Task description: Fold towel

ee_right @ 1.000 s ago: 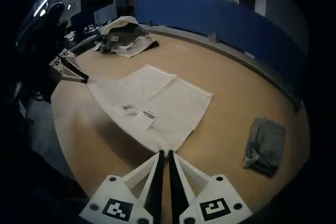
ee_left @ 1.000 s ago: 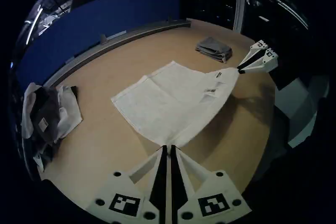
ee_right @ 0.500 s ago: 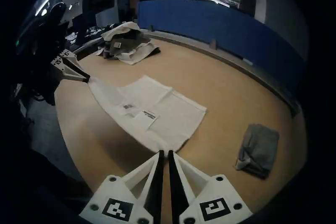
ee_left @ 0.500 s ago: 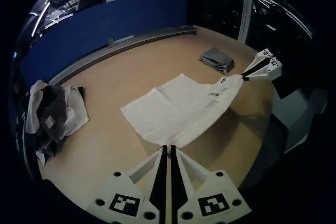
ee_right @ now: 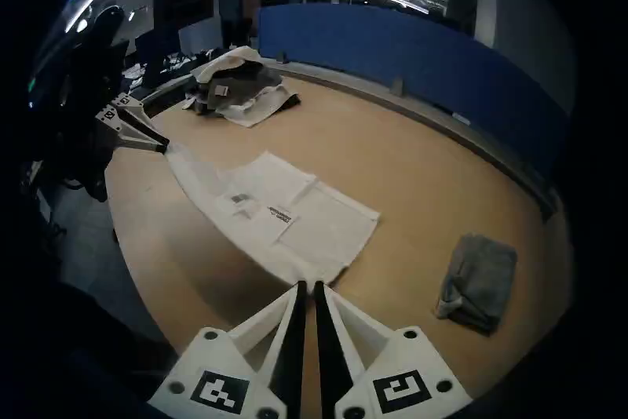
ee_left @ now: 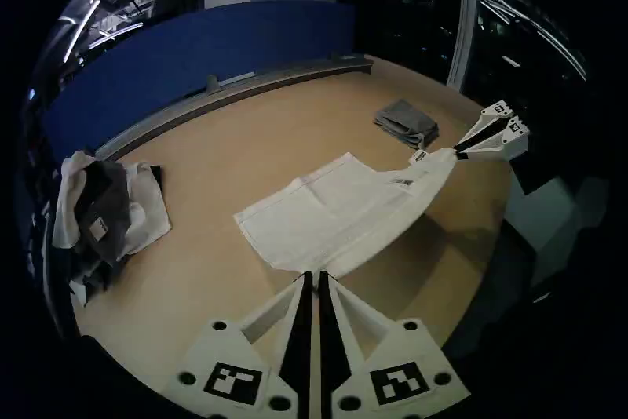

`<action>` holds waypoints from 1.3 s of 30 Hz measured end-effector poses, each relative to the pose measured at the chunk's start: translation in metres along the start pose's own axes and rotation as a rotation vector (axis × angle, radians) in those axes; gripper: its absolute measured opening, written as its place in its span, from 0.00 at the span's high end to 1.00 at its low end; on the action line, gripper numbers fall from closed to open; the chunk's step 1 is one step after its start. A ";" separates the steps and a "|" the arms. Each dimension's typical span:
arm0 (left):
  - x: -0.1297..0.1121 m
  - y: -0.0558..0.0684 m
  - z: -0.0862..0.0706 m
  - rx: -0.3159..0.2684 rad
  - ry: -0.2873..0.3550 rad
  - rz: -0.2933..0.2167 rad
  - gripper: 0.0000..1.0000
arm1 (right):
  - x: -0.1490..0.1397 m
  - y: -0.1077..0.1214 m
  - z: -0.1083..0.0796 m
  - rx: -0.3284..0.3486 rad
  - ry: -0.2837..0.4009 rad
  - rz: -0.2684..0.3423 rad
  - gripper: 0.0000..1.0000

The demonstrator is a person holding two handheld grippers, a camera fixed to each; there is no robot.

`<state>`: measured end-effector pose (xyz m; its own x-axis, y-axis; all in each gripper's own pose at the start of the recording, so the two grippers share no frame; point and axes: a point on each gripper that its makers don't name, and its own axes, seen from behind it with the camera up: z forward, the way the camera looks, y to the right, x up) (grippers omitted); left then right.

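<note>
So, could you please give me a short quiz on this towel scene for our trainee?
1. True or false: the left gripper and the right gripper each have jaws shut on a corner of the white towel.
2. The grey cloth lies: A on the towel; B apart from it, on the table; C in a gripper.
3. What colour is the partition behind the table?
Key: 1 true; 2 B; 3 blue.

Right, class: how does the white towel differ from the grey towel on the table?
The white towel is spread open; the grey towel is folded small. Left tongs and right tongs pinch the white towel's corners; the grey towel lies free. Both are on the table.
</note>
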<state>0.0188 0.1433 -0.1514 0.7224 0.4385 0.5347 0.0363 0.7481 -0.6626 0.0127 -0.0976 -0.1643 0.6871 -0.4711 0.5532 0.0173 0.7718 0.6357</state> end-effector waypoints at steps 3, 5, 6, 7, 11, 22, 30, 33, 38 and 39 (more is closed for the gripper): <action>-0.001 -0.001 0.002 0.002 -0.003 -0.007 0.94 | -0.001 0.002 0.002 0.000 -0.001 0.003 0.92; -0.001 -0.002 0.004 0.004 -0.005 -0.008 0.94 | -0.001 0.003 0.003 0.000 -0.002 0.003 0.92; -0.001 -0.003 0.005 0.005 -0.005 -0.007 0.94 | -0.002 0.003 0.004 -0.001 -0.002 0.003 0.92; -0.001 -0.003 0.006 0.005 -0.006 -0.006 0.94 | -0.002 0.003 0.005 -0.001 -0.003 0.002 0.92; 0.000 -0.005 0.008 0.010 -0.006 -0.001 0.94 | 0.000 0.004 0.008 -0.004 -0.005 -0.001 0.92; 0.012 -0.020 0.023 0.023 0.010 0.000 0.94 | 0.016 0.019 0.025 -0.025 0.002 -0.007 0.92; 0.024 -0.035 0.042 0.034 0.022 -0.022 0.94 | 0.027 0.037 0.049 -0.044 0.004 -0.002 0.92; 0.028 -0.041 0.051 0.039 0.022 -0.025 0.94 | 0.030 0.045 0.058 -0.051 0.004 0.007 0.92; 0.032 -0.050 0.068 0.043 0.014 -0.016 0.94 | 0.034 0.055 0.076 -0.053 0.002 0.031 0.92; 0.032 -0.051 0.071 0.043 0.012 -0.015 0.94 | 0.035 0.057 0.079 -0.054 0.002 0.035 0.92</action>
<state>-0.0089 0.1548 -0.0631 0.7304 0.4213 0.5376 0.0178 0.7751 -0.6316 -0.0198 -0.1035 -0.0663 0.6892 -0.4429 0.5734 0.0324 0.8095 0.5862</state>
